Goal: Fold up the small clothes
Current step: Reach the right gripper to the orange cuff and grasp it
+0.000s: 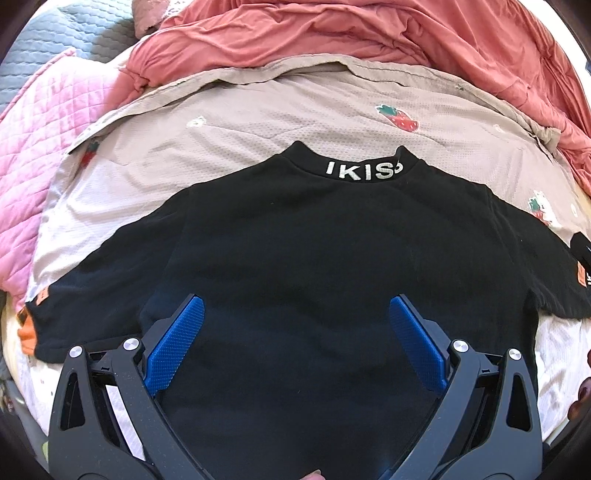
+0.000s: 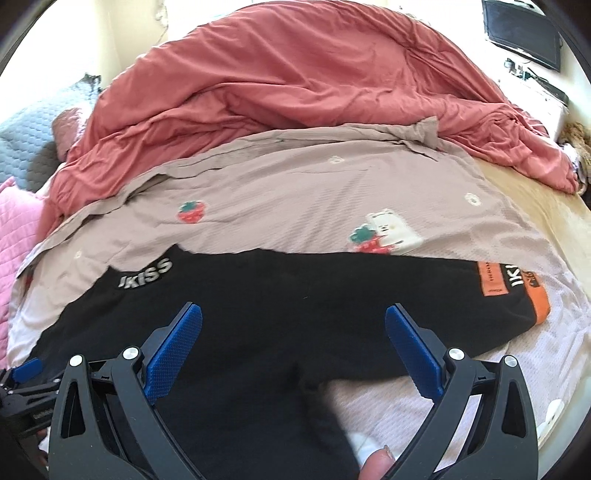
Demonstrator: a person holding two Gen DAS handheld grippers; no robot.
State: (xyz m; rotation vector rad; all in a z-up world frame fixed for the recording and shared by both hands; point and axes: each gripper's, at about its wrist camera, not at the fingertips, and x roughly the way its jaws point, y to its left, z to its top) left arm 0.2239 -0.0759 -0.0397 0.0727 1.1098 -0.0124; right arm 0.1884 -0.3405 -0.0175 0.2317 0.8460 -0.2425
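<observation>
A small black shirt [image 1: 314,251] with white "IKISS" letters on its collar [image 1: 364,171] lies flat on a beige strawberry-print sheet [image 1: 240,122], both sleeves spread out. It also shows in the right wrist view [image 2: 280,306], its orange-cuffed sleeve [image 2: 517,288] stretching right. My left gripper [image 1: 295,343] is open and empty, hovering over the shirt's lower body. My right gripper [image 2: 293,347] is open and empty over the shirt's right side, near the armpit. The left gripper's tip [image 2: 22,373] shows at the far left of the right wrist view.
A rumpled salmon-red duvet [image 2: 295,74] is heaped behind the sheet. A pink quilted blanket [image 1: 33,155] and a grey pillow [image 1: 55,40] lie at the left. A wooden surface [image 2: 546,206] and a dark monitor [image 2: 521,33] are at the right.
</observation>
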